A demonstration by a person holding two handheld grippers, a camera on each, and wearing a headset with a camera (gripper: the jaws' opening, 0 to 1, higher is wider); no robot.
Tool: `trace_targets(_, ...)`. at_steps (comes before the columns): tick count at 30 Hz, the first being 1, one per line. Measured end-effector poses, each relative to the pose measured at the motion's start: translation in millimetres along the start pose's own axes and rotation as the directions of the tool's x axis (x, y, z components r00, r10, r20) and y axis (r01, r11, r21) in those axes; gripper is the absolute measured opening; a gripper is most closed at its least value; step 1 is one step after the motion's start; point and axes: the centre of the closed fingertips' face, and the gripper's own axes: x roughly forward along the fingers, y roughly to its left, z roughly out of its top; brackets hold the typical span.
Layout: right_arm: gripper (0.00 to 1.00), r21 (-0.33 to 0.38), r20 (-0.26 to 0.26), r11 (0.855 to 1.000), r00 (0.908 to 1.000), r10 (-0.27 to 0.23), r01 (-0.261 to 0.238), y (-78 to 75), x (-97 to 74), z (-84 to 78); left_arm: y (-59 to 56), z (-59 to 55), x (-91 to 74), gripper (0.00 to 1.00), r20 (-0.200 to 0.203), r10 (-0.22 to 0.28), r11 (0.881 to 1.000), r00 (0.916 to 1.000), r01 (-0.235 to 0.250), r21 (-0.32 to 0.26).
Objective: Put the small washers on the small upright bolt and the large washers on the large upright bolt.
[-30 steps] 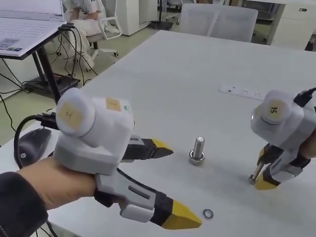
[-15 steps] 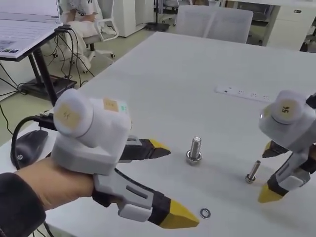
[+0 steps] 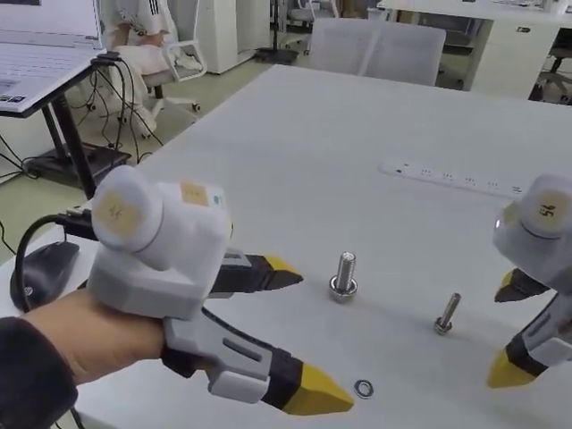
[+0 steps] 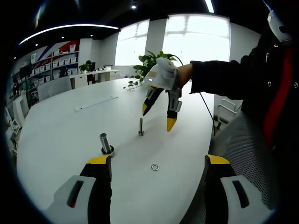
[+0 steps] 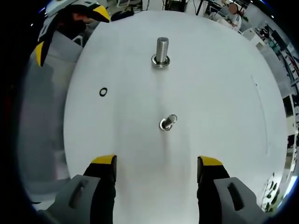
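The large upright bolt (image 3: 342, 275) stands mid-table on its wider base, with the small upright bolt (image 3: 446, 315) to its right. One small washer (image 3: 363, 389) lies flat near the front edge. My left gripper (image 3: 313, 340) hovers open left of the large bolt, the washer just off its lower fingertip. My right gripper (image 3: 509, 329) is open, apart to the right of the small bolt. In the left gripper view, the large bolt (image 4: 105, 143), small bolt (image 4: 140, 127) and washer (image 4: 154, 166) lie ahead. The small bolt (image 5: 167, 122) stands just beyond my open right jaws.
A white power strip (image 3: 451, 174) lies across the far side of the white table (image 3: 295, 152). A laptop (image 3: 36, 45) sits on a side stand at the left, a black mouse (image 3: 40, 268) near the table's left edge, a chair (image 3: 375, 49) beyond it.
My right gripper, close around the small bolt a second ago, has opened and drawn back to the right, leaving the bolt standing free. The left gripper has held still.
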Motion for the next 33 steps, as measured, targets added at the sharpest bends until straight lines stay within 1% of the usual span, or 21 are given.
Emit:
trace_targets(2,0.71,0.002,0.002,1.000,1.0000,-0.001,0.001,2.5,-1.5,-0.8,-0.2,0.5,-0.1,0.81,0.002,0.000,1.000,1.0000,0.000,0.001)
trace_targets(11,0.71,0.008,0.011,1.000,0.9999,0.006,-0.006,22.4,-5.4,-5.0,-0.9,1.3,0.2,0.81,0.004,-0.002,1.000,1.0000,0.002,0.003)
trace_targets(17,0.69,0.009,0.016,1.000,0.9994,0.029,-0.029,39.4,-4.7,-3.7,-1.9,2.7,0.0,0.81,0.010,-0.004,1.000,0.9999,0.004,0.006)
trace_targets(22,0.69,-0.012,0.011,0.999,0.9990,0.044,-0.044,51.0,-0.9,0.9,-2.1,3.4,-0.7,0.81,0.014,-0.003,1.000,0.9999,0.003,0.008)
trace_targets(26,0.65,-0.030,0.009,0.997,0.9976,0.068,-0.068,59.4,2.4,6.3,-2.0,3.4,-1.5,0.81,0.015,-0.002,1.000,0.9999,0.002,0.009)
trace_targets(29,0.64,-0.047,0.010,0.996,0.9968,0.079,-0.079,64.0,5.5,11.3,-2.2,4.0,-2.0,0.81,0.019,-0.001,1.000,0.9998,0.001,0.010)
trace_targets(31,0.61,-0.058,-0.002,0.994,0.9961,0.088,-0.088,66.5,6.6,12.9,-1.8,4.3,-2.2,0.81,0.020,0.000,1.000,0.9998,0.000,0.010)
trace_targets(33,0.60,-0.070,-0.001,0.993,0.9959,0.091,-0.091,67.8,7.5,17.0,-1.3,4.5,-2.4,0.81,0.021,0.001,1.000,0.9998,-0.002,0.010)
